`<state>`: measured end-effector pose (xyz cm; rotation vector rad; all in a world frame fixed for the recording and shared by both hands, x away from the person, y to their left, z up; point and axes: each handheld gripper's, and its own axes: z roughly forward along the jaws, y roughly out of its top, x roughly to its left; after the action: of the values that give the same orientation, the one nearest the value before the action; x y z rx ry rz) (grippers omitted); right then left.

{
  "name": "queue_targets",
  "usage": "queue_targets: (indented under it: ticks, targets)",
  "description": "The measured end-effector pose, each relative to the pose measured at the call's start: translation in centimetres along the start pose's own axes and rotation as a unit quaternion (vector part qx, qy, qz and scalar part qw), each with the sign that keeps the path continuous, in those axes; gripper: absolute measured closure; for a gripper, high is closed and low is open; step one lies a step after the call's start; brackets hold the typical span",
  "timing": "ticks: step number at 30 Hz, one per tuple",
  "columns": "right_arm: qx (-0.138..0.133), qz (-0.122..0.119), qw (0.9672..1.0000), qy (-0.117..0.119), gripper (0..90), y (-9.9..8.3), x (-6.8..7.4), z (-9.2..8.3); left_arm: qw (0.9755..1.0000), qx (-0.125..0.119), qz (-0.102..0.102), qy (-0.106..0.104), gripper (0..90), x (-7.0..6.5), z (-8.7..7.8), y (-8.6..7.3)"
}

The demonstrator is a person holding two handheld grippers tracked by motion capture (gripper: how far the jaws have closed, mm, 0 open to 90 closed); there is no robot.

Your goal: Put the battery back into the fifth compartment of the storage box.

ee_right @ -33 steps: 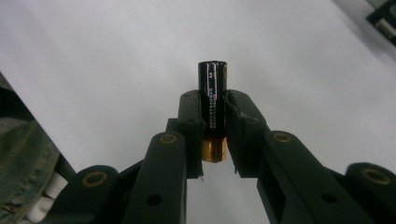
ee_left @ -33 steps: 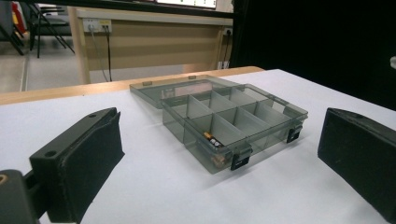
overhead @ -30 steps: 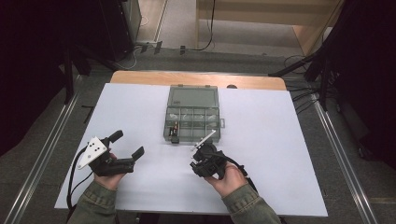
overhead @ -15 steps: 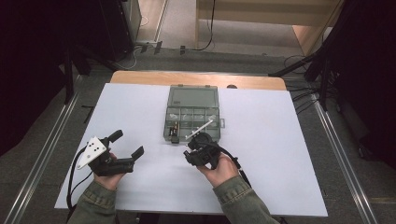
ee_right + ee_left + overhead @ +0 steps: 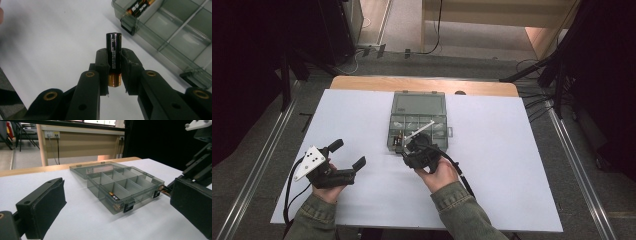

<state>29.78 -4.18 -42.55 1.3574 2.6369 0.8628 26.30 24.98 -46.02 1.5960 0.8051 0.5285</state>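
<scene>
The right gripper (image 5: 113, 72) has its 2 jaws clamped on a black battery (image 5: 113, 53). In the right gripper view, the battery's long axis runs straight along the jaws, black end pointing away from the hand, copper end back between the pads.

It sits just off the near edge of the clear compartment box (image 5: 418, 127), which lies open with its lid flat behind it. 1 more battery (image 5: 113, 196) lies flat in a near corner compartment.

The left gripper (image 5: 343, 161) rests on the table with its jaws wide apart, holding nothing.

Everything's on a white sheet (image 5: 512, 170) over a wooden table (image 5: 422, 83), grey floor around it, dark equipment at both sides. Loads of bare sheet left and right of the box.
</scene>
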Motion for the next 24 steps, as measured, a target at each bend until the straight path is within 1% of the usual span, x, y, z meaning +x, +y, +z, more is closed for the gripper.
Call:
queue_targets:
  ticks: [1,4,6,10,12,15,21,22,23,24]
  targets:
    - [-0.004,0.001,1.0000,0.003,77.6,0.1,-0.1,0.1,1.0000,0.000,0.000,0.000,0.0,0.0,0.0,0.0]
    - [-0.022,0.017,0.9995,0.014,77.6,0.6,-0.5,0.6,1.0000,0.001,0.000,0.000,0.0,0.0,0.0,0.0]
    - [-0.033,0.023,0.9991,0.015,77.6,0.8,-0.5,0.9,1.0000,0.000,-0.001,0.000,0.0,0.0,0.0,0.0]
    - [-0.041,0.030,0.9986,0.013,77.6,1.2,-0.5,1.3,1.0000,-0.002,-0.002,-0.001,0.0,0.0,0.0,0.0]
    - [-0.048,0.037,0.9980,0.016,77.6,1.5,-0.6,1.6,1.0000,-0.002,-0.002,-0.001,0.0,0.0,0.0,0.0]
    - [-0.059,0.057,0.9964,0.020,77.6,1.9,-0.8,1.7,1.0000,-0.003,-0.002,0.000,0.0,0.1,-0.1,0.1]
    - [-0.077,0.096,0.9919,0.033,77.6,2.8,-1.5,1.9,1.0000,-0.004,-0.004,-0.002,0.0,0.1,0.0,0.1]
    - [-0.080,0.103,0.9907,0.040,77.6,2.9,-1.7,2.1,1.0000,-0.004,-0.004,-0.002,0.0,0.1,-0.1,0.1]
    - [-0.081,0.113,0.9888,0.054,77.6,2.9,-1.9,2.2,1.0000,-0.004,-0.004,-0.003,0.0,0.1,-0.1,0.1]
    - [-0.083,0.125,0.9862,0.069,77.6,3.0,-2.2,2.4,1.0000,-0.004,-0.004,-0.003,0.0,0.1,-0.1,0.1]
